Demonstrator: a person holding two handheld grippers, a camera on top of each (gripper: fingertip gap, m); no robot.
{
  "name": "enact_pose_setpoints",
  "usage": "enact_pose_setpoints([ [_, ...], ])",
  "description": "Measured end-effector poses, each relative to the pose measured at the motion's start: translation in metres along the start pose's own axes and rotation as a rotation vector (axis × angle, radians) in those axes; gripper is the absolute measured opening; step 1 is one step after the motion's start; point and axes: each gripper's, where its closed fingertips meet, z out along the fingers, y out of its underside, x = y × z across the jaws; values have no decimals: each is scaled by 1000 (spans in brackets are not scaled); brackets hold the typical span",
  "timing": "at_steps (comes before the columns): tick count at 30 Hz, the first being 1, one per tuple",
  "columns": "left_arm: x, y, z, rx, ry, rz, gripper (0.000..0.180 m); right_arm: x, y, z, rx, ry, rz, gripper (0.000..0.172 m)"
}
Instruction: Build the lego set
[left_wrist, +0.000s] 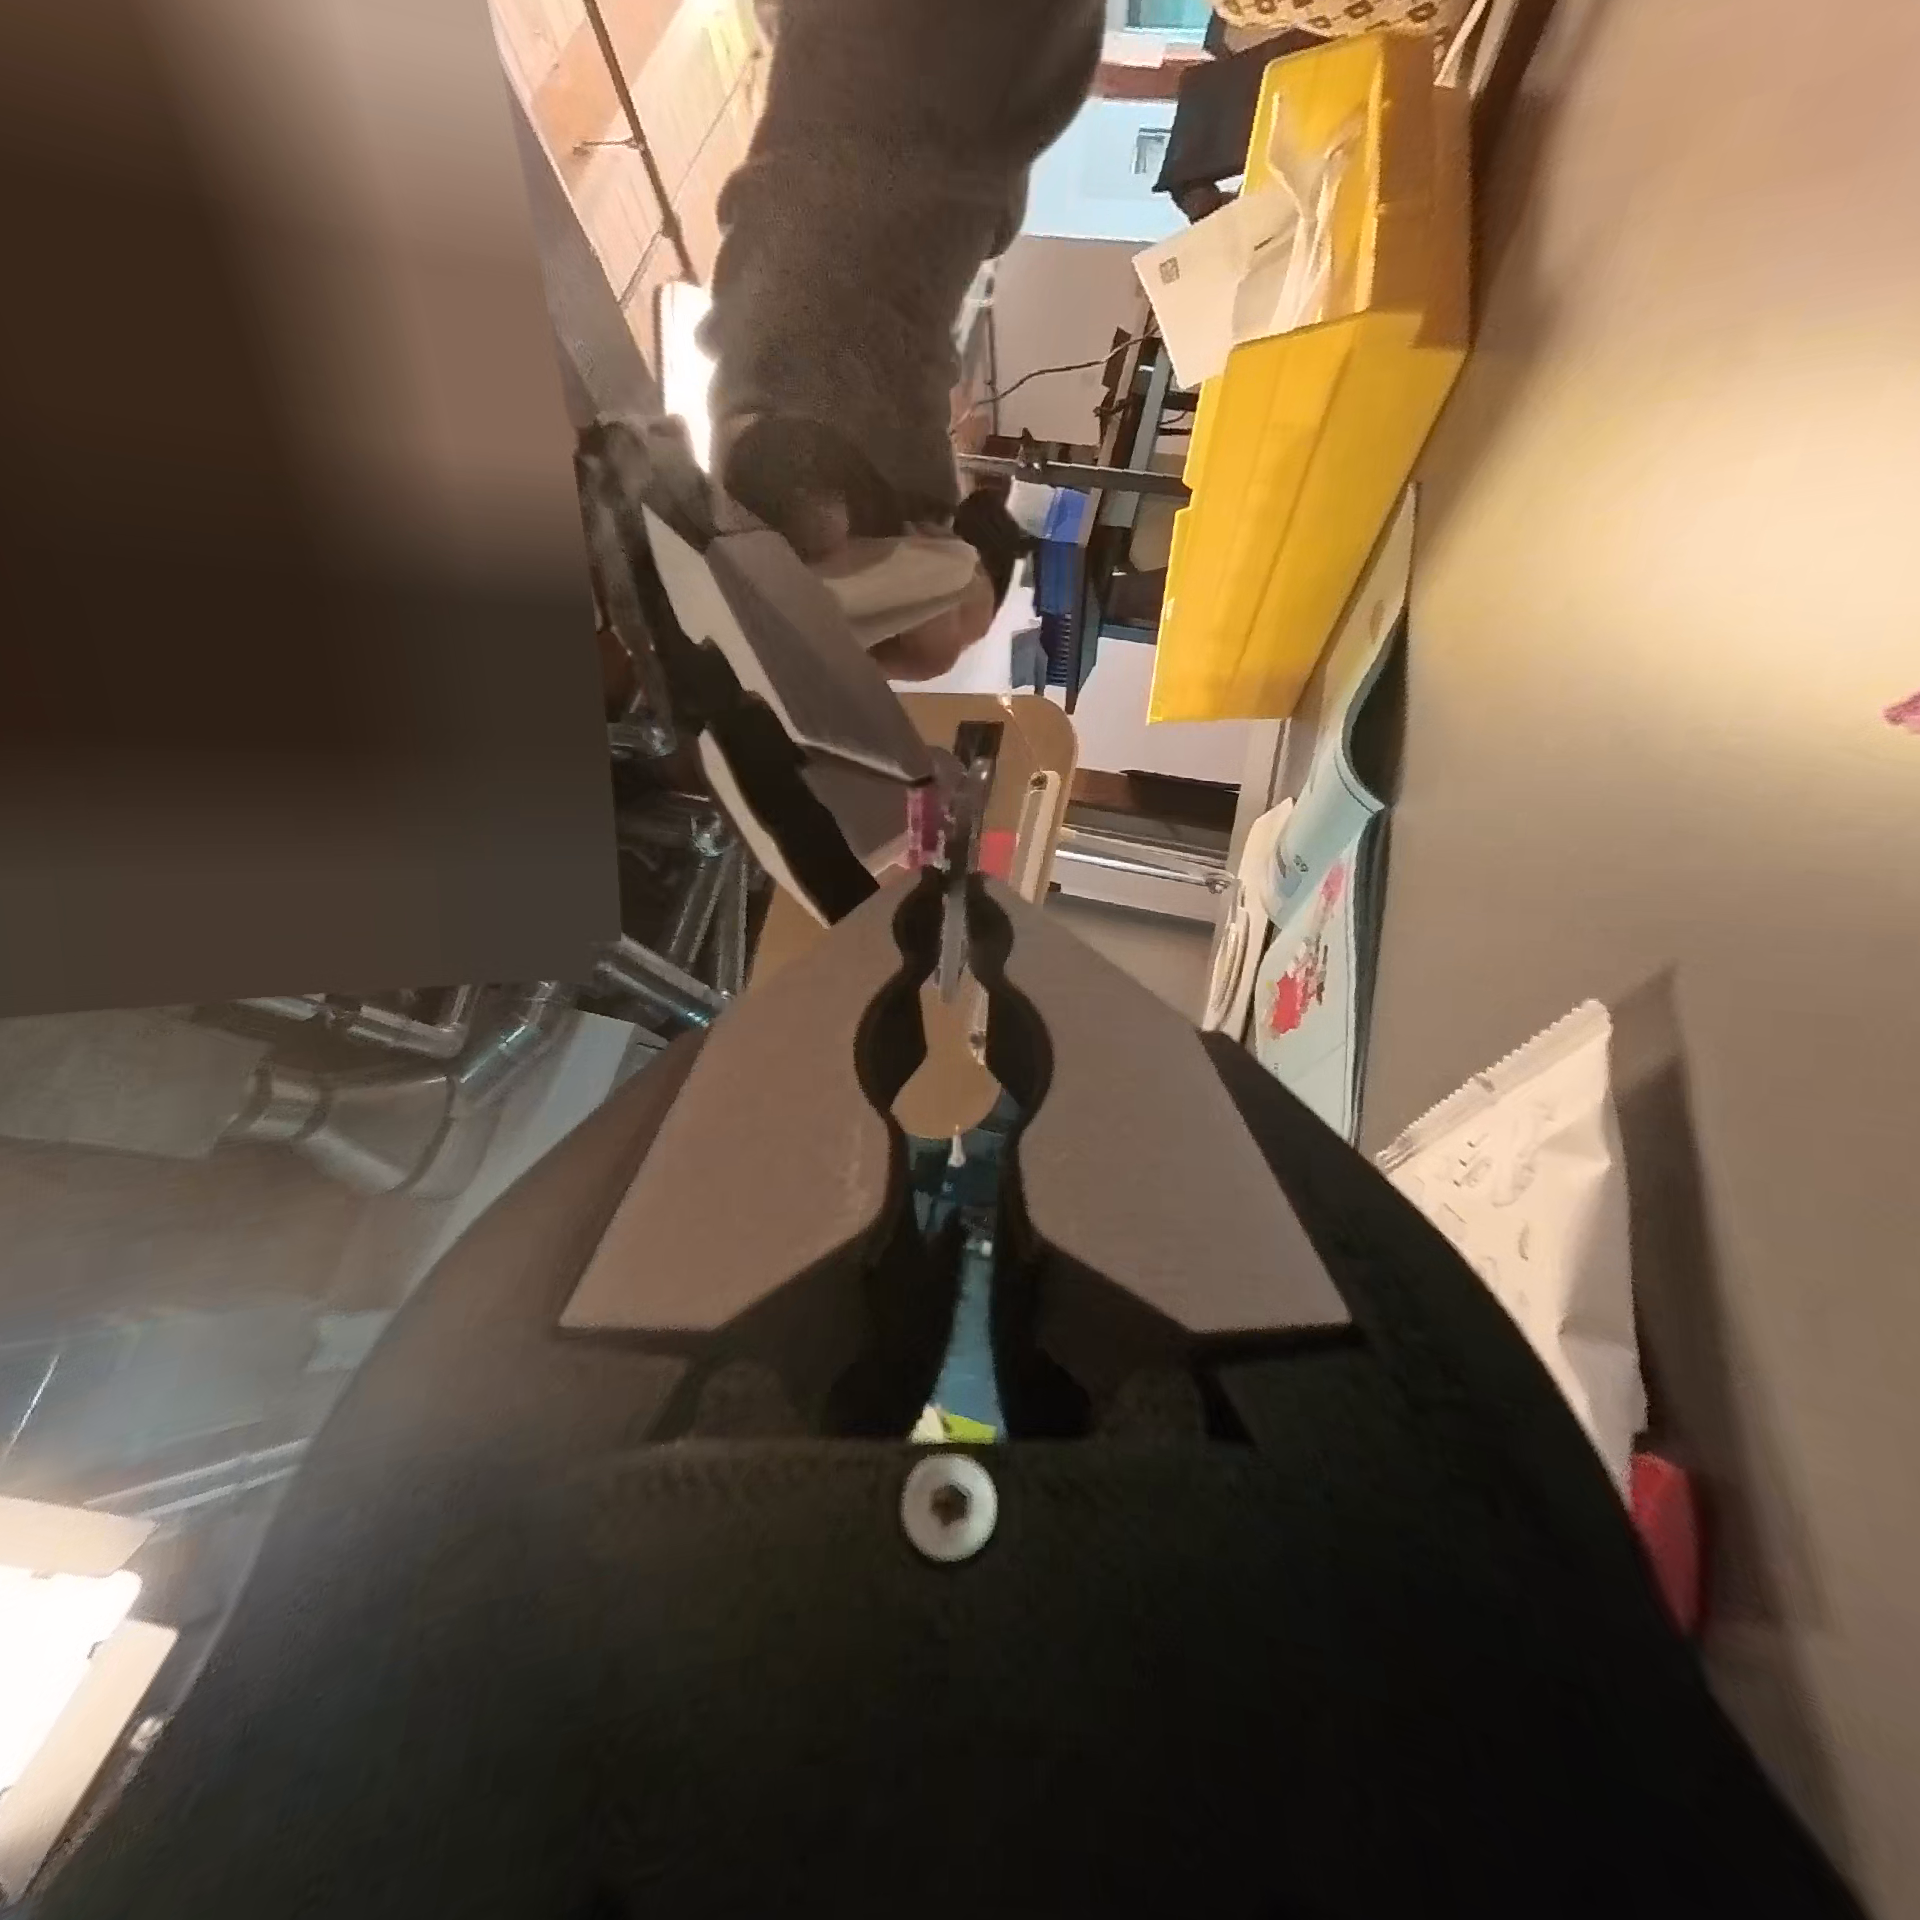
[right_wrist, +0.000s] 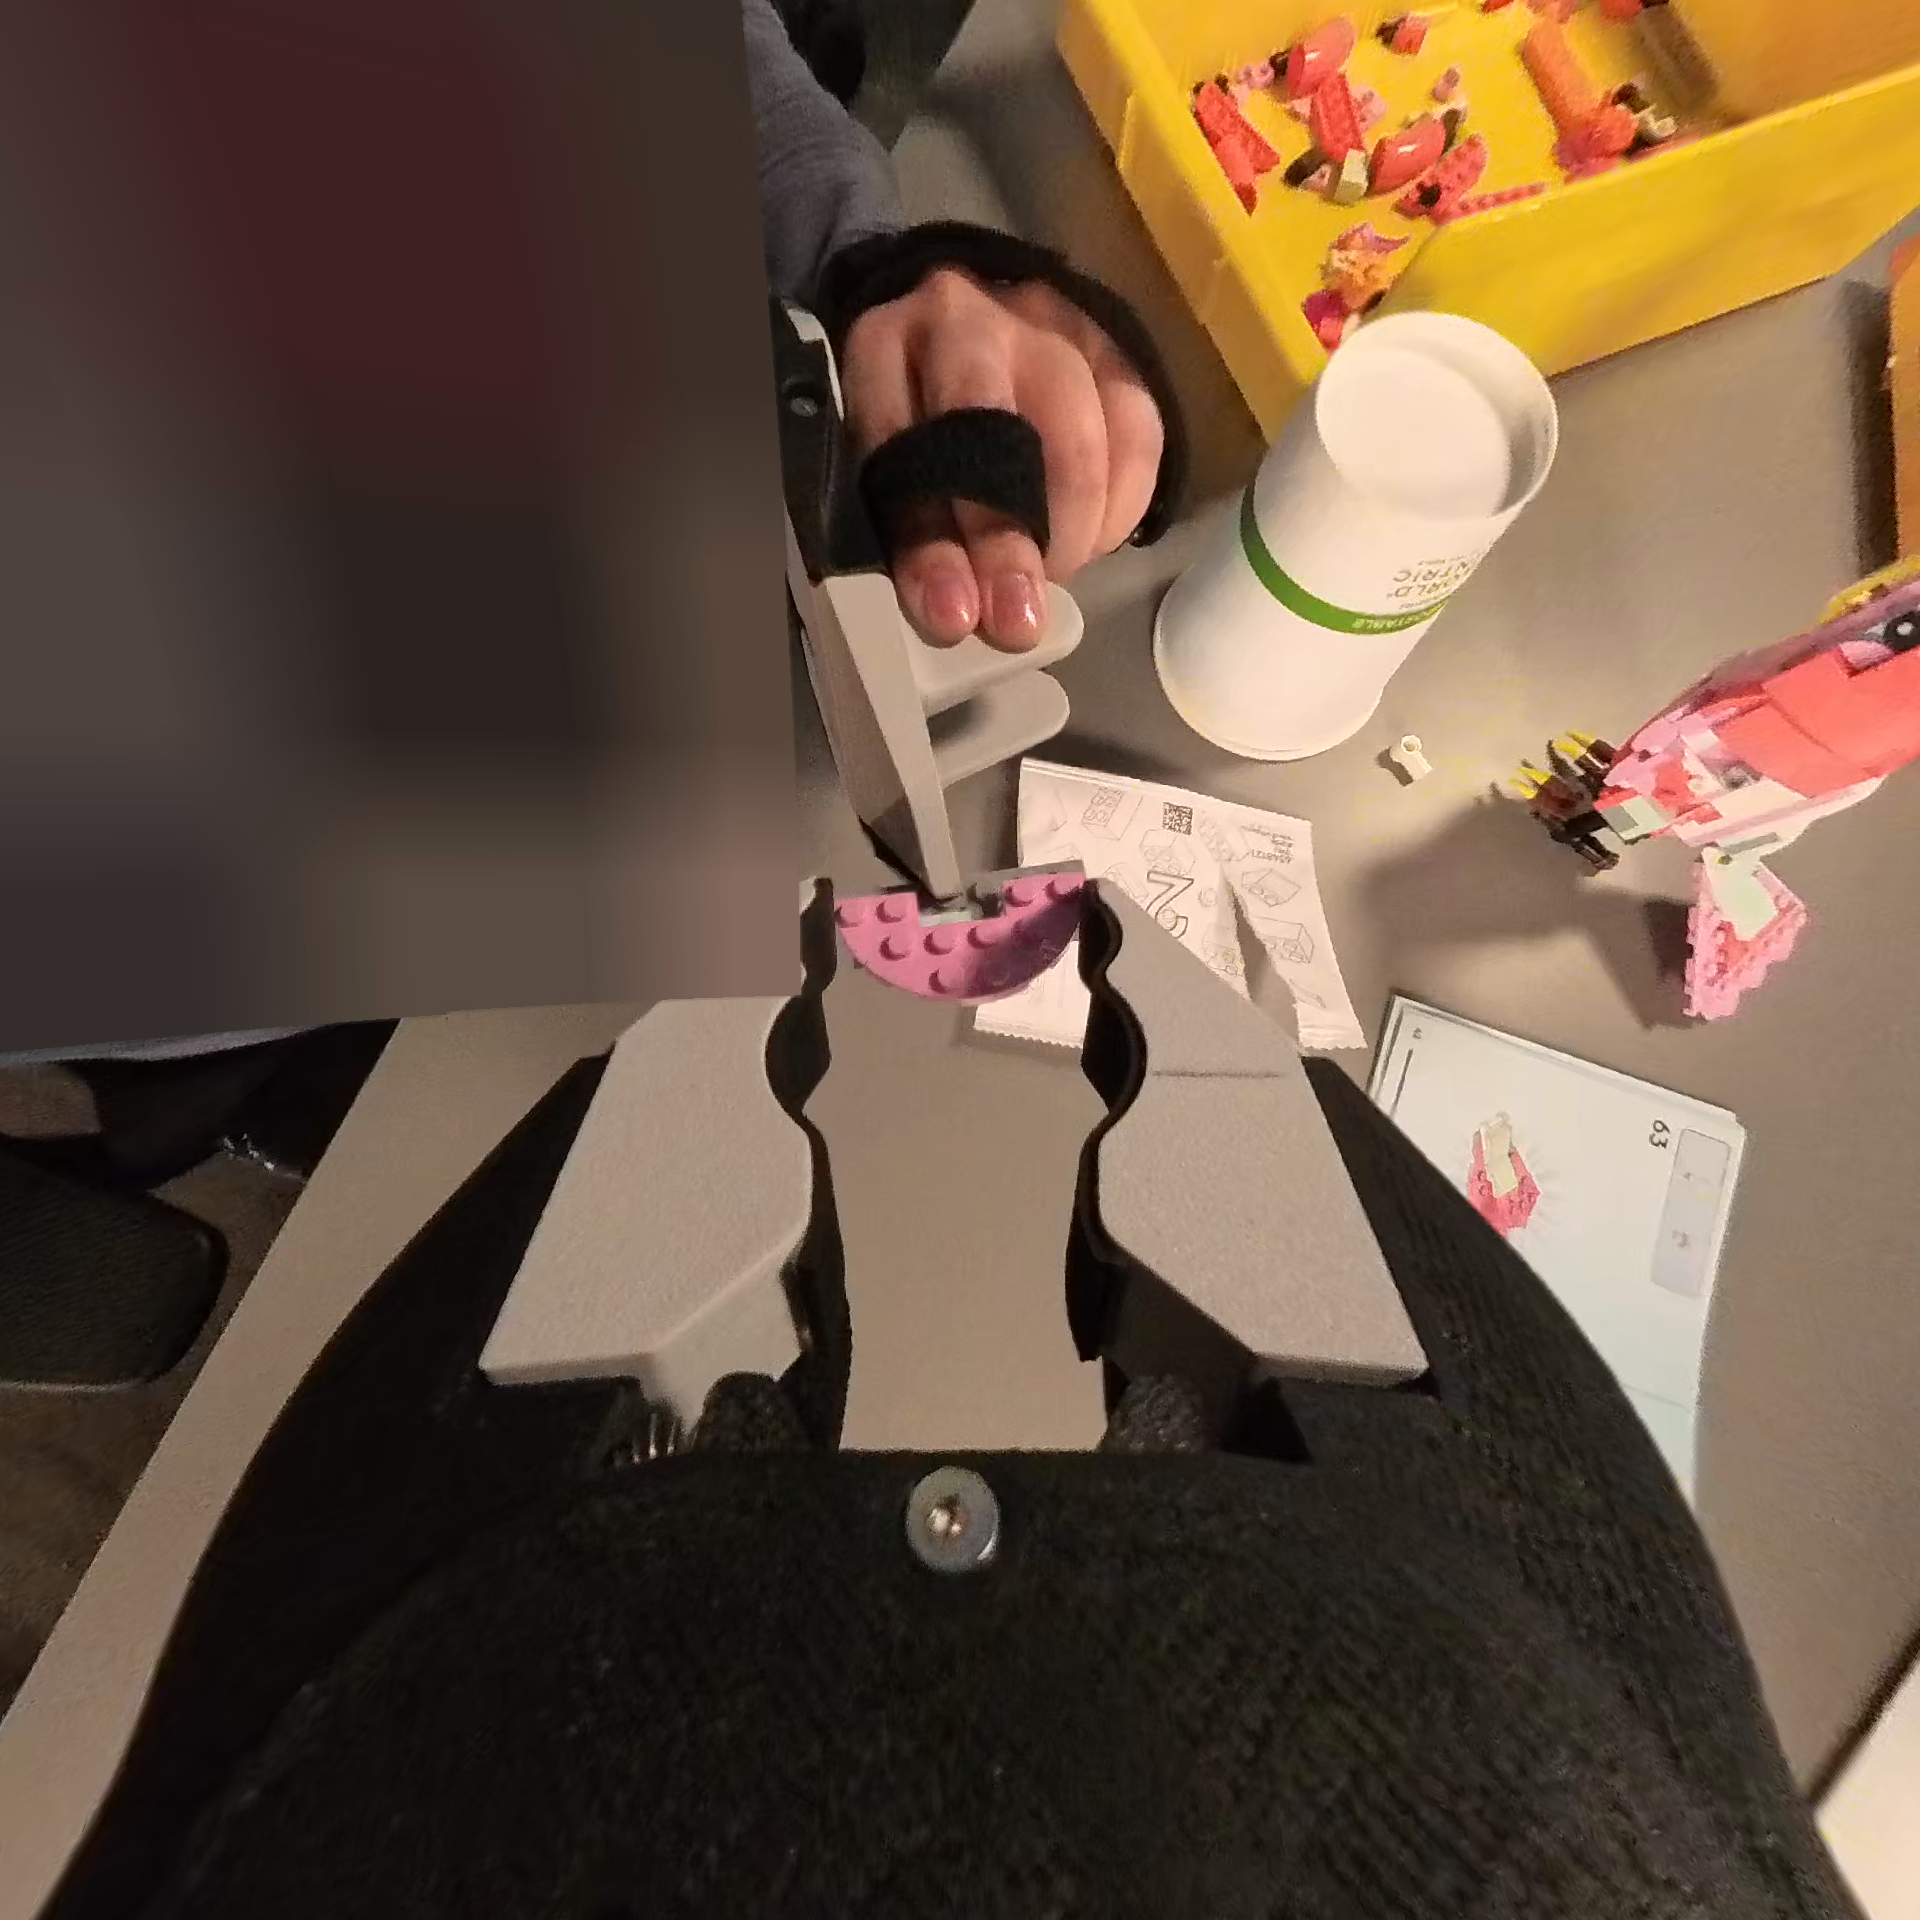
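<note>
At frame centre, the right hand-held gripper (right_wrist: 961, 935) pinches a pink half-round plate (right_wrist: 935, 951) edgewise. The left hand-held gripper (left_wrist: 961, 904), pressed together, nips a small grey piece (right_wrist: 961, 902) at the plate's notch, above the surface (right_wrist: 1455, 914).

Cup (right_wrist: 1361, 540) before bin (right_wrist: 1507, 281)

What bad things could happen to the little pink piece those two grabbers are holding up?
1. The right gripper pinches the pink half-round studded plate only at its two ends, so a twist might flip it out.
2. The left gripper nips just a thin grey piece at the plate's straight edge, which might slip free.
3. A dropped part could fall onto the white printed paper bag below.
</note>
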Motion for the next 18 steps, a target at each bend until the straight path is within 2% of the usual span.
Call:
enact_pose_setpoints([
  [18, -13, 2, -1, -14, -58, -19, 3, -2, -8, -6, 8, 28, 6, 46],
])
